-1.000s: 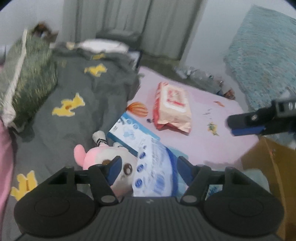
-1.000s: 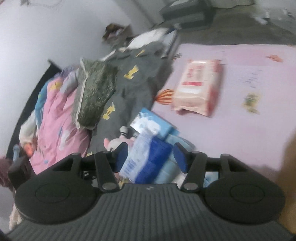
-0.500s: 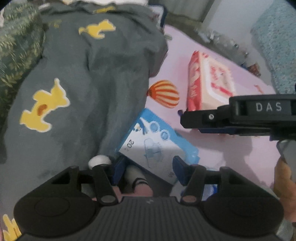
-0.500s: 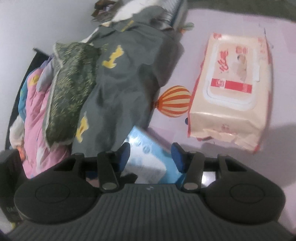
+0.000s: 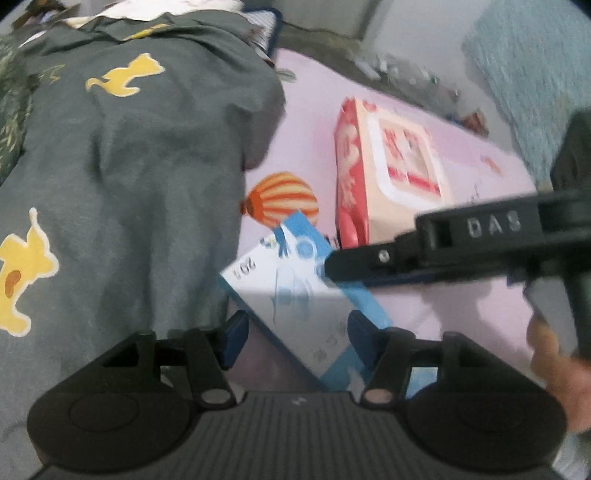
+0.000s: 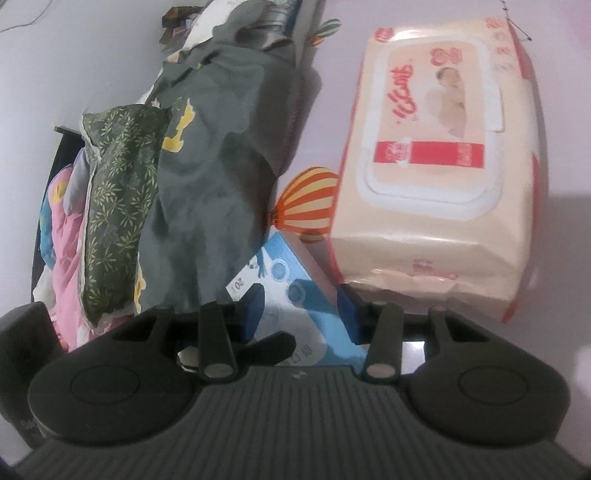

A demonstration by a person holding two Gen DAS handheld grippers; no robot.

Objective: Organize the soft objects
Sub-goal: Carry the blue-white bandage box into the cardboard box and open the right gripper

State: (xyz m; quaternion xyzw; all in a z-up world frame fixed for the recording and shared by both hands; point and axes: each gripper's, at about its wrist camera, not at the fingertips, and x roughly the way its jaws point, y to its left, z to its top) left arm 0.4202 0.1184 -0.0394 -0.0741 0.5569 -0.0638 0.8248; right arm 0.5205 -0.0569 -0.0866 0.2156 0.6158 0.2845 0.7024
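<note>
Your pink sheet [image 6: 424, 22] fills the upper right of the right wrist view, with an orange striped balloon print [image 6: 310, 201] at centre. White wall [image 6: 74, 55] upper left. A teal rug [image 5: 532, 74] is at the left view's upper right.

Left wrist view: I look from just behind the left gripper [image 5: 295, 338], steeply down onto the bed, close over the blue and white packet [image 5: 295, 295].
Right wrist view: I look from behind the right gripper [image 6: 299, 308], also tilted downward, close to the same packet [image 6: 284, 295], facing the wall [image 6: 74, 55].
Left view's far field: grey blanket [image 5: 129, 184] on the left, pink sheet [image 5: 461, 314] on the right.
Cross-sight: the right gripper's finger [image 5: 443, 247] crosses my left view from the right edge.
Shared ground: both views take in the packet, the blanket [image 6: 221, 166], the balloon print [image 5: 280, 199] [image 6: 310, 201] and the wipes pack [image 5: 388, 177] [image 6: 436, 166].
</note>
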